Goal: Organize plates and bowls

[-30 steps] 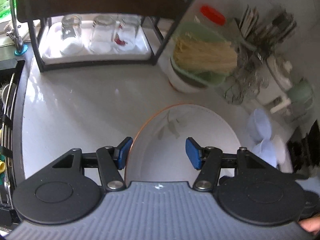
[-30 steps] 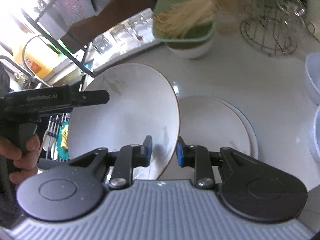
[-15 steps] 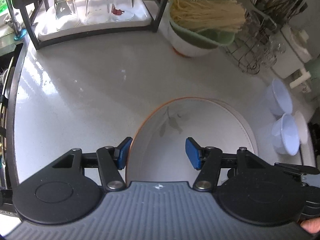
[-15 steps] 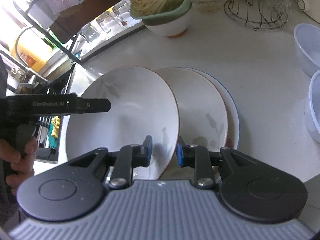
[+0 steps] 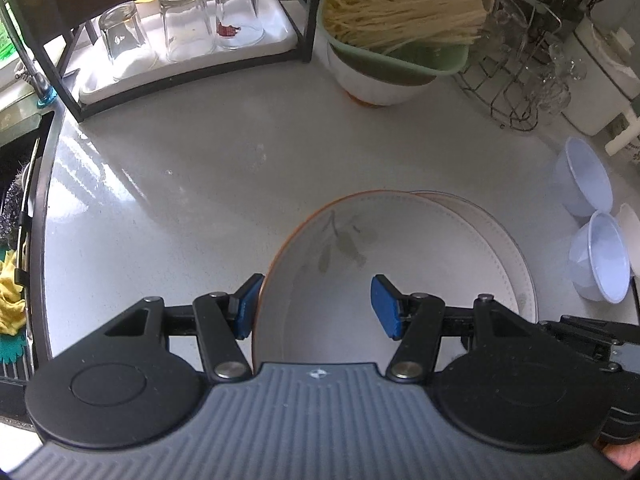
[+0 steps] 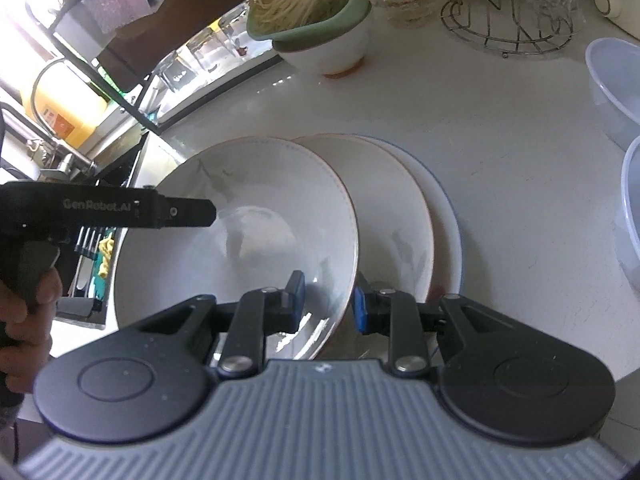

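A white deep plate (image 6: pixel 256 216) with an orange rim and a leaf print is held tilted over a stack of flat plates (image 6: pixel 404 208) on the white counter. My right gripper (image 6: pixel 328 300) is shut on its near rim. My left gripper (image 5: pixel 316 306) is open, its fingers straddling the plate's left rim (image 5: pixel 340 248) without clamping; its body also shows in the right wrist view (image 6: pixel 120 210). The stack (image 5: pixel 500 240) peeks out to the right below the held plate. Two pale blue bowls (image 5: pixel 600 264) lie at the right.
A white bowl topped by a green bowl of dry noodles (image 5: pixel 392 44) stands at the back. A black rack with upturned glasses (image 5: pixel 184 28) is at back left. A wire rack (image 5: pixel 520 80) is at back right. The sink (image 5: pixel 16 240) lies at the left.
The held plate has come down and to the right, now overlapping the stack of plates. Both grippers moved with it. Their jaws have not changed.
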Action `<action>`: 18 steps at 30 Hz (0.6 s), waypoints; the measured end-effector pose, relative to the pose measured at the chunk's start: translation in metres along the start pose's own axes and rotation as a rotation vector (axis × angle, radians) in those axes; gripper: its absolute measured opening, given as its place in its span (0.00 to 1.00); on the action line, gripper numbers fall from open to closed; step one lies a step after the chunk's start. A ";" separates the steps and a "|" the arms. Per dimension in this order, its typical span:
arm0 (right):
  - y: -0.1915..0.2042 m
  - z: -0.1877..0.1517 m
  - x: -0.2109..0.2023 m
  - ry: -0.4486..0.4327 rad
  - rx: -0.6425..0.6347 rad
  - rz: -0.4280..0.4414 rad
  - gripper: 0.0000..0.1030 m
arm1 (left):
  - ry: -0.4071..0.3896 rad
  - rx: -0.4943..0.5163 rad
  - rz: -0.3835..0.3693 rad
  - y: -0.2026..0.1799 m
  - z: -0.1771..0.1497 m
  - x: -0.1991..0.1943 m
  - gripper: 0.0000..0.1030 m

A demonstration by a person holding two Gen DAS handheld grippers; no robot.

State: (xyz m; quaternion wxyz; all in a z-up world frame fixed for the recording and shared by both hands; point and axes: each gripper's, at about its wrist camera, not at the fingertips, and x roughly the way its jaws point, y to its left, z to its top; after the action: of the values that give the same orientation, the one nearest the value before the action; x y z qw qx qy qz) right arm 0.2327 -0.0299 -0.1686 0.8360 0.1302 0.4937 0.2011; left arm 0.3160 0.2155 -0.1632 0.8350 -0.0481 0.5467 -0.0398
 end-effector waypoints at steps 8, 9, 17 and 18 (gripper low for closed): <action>-0.009 0.001 0.000 -0.013 0.001 -0.022 0.27 | 0.026 0.020 0.039 -0.014 0.001 0.008 0.62; -0.009 0.001 0.000 -0.020 -0.006 -0.027 0.27 | 0.026 0.014 0.037 -0.014 0.002 0.009 0.62; -0.007 0.008 -0.009 -0.028 -0.025 -0.095 0.27 | -0.036 -0.037 0.009 -0.014 0.001 -0.005 0.62; -0.008 0.008 -0.011 -0.031 -0.025 -0.098 0.26 | -0.046 -0.043 0.002 -0.014 0.001 -0.009 0.62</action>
State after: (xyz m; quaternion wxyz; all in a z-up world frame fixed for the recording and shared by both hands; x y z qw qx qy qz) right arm 0.2366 -0.0420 -0.1594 0.8539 0.0982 0.4841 0.1641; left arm 0.3133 0.2028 -0.1527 0.8462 -0.0665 0.5281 -0.0258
